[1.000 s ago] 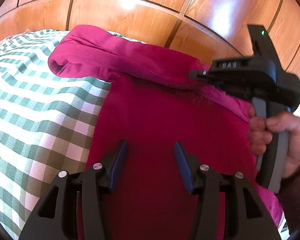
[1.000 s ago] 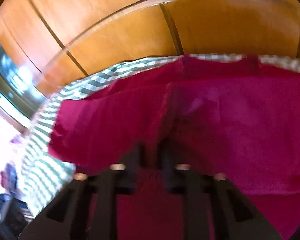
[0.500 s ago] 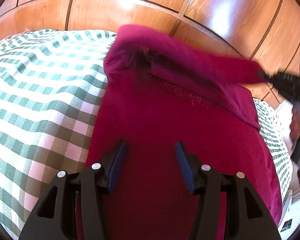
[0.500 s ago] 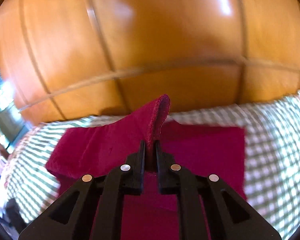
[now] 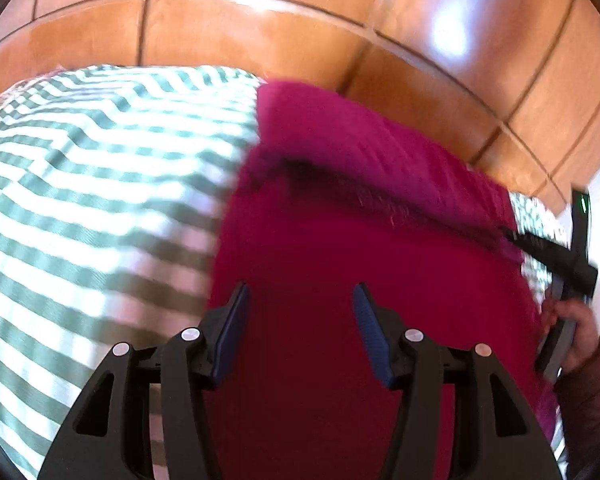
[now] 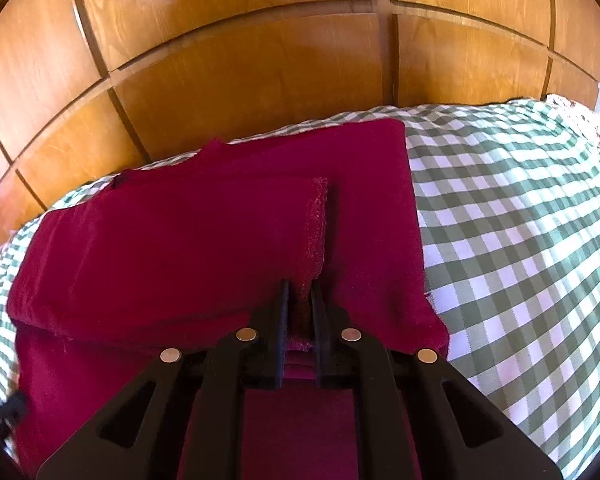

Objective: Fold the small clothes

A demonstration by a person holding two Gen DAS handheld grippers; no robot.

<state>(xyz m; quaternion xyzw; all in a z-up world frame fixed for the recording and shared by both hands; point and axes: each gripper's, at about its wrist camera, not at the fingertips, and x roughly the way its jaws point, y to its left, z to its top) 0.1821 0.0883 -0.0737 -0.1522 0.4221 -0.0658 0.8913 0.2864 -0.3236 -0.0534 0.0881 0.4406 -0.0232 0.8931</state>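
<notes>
Fabric filled the narrow gap between the right gripper's [image 6: 300, 300] black fingers [image 6: 281, 312]: the textured hem of a folded-over flap of the crimson garment [image 6: 180, 248]. The jaws had just been easing apart, yet the pads were close against the cloth on both sides, so the hem was still pinched. The flap lay across the garment's upper part, its hem edge running away from the fingertips, with a strip of the lower layer showing beside it on the right. The garment lay flat on a green-and-white checked cloth [image 6: 520, 220], with glossy wooden panelling [image 6: 240, 60] behind.

In the left wrist view, the left gripper's [image 5: 300, 320] blue-padded fingers [image 5: 370, 332] stood well apart above the plain lower part of the garment [image 5: 360, 272], nothing between them; they too had just been widening a little. This picture was blurred. The folded flap formed a raised band across the garment's far end. At the right edge, the right gripper [image 5: 512, 236] reached to that band's end, gripped by a person's hand [image 5: 576, 332] in a dark sleeve [image 5: 592, 400]. The checked cloth [image 5: 100, 200] spread to the left.
</notes>
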